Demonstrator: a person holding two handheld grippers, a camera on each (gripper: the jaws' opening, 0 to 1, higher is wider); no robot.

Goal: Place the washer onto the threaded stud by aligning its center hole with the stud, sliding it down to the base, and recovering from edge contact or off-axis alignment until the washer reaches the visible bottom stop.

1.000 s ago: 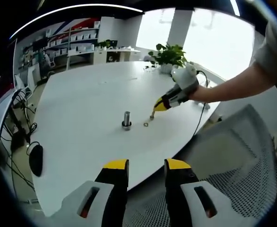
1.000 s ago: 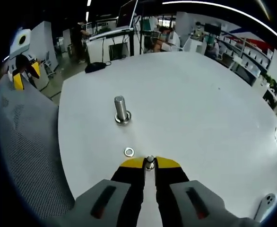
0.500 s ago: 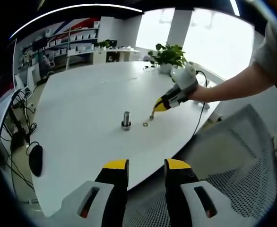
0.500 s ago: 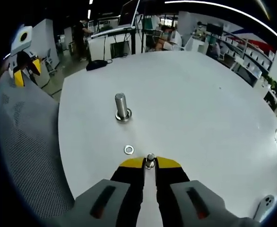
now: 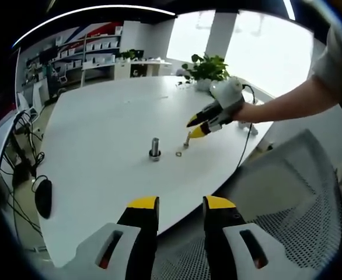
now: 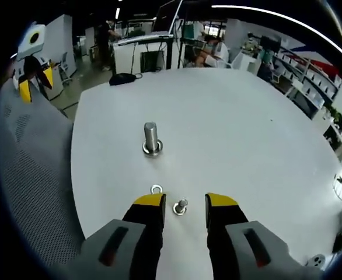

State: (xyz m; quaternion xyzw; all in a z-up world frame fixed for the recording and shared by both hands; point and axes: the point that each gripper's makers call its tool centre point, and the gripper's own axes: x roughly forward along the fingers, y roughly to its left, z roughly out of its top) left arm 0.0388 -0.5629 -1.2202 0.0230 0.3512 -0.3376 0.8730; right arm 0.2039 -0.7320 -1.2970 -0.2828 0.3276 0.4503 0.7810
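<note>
Two small metal parts lie on the white tabletop (image 6: 229,128) just ahead of the right gripper (image 6: 184,200), whose yellow-tipped fingers (image 6: 149,201) are spread apart and hold nothing. One is a short stud (image 6: 180,206) standing between the fingers; the other is a flat washer (image 6: 156,188) lying just off the left fingertip, apart from both studs. Farther in from the tabletop's near edge stands the taller threaded stud (image 6: 151,139), upright on its base, with a ring already at its bottom. In the left gripper view, the left gripper (image 5: 180,205) hangs off the tabletop's edge over a mesh chair (image 5: 288,204), its fingers (image 5: 142,205) parted and empty. The same view shows the right gripper (image 5: 197,125) held by a person's hand (image 5: 248,111) above the tabletop near its right edge, with the washer (image 5: 179,154) and threaded stud (image 5: 154,148) below it. A potted plant (image 5: 207,69) sits at the tabletop's far edge.
</note>
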